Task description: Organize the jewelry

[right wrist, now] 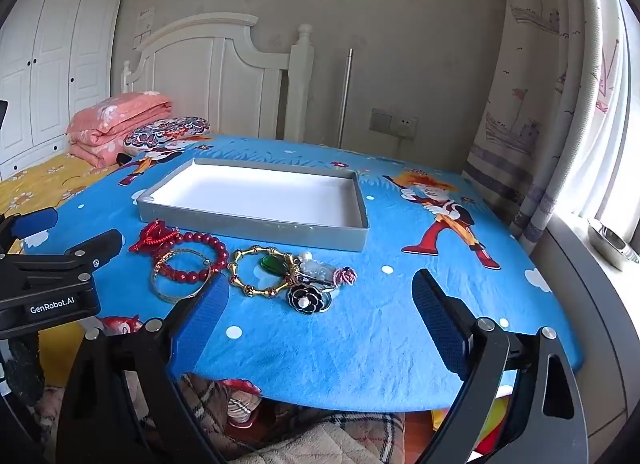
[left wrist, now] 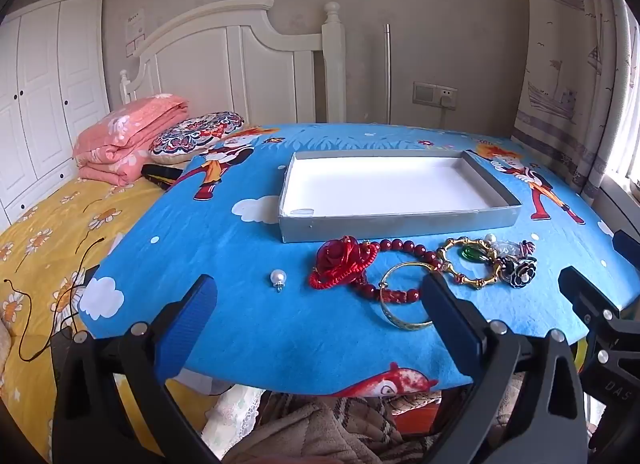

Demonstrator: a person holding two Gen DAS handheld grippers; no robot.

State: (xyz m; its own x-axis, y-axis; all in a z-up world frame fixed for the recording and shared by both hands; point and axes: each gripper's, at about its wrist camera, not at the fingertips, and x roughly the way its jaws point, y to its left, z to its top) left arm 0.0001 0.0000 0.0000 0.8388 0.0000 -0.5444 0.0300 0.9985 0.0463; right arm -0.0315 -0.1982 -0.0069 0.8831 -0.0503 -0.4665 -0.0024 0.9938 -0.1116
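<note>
the shallow grey tray [left wrist: 400, 220] holds no jewelry, the bracelets [right wrist: 188, 260] lie just before it, and both the left gripper [left wrist: 320, 304] and the right gripper [right wrist: 320, 304] are spread apart.

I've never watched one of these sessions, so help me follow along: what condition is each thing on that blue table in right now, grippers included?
Left gripper: open, holding nothing.
Right gripper: open, holding nothing.
Tray: lidless, nothing inside.
Pearl: lying alone on the cloth.
Red bead bracelet: on the cloth, overlapping the gold bangle.
Bamboo-style gold bangle: flat, beside the tray.
Black flower brooch: lying among small pieces.
</note>
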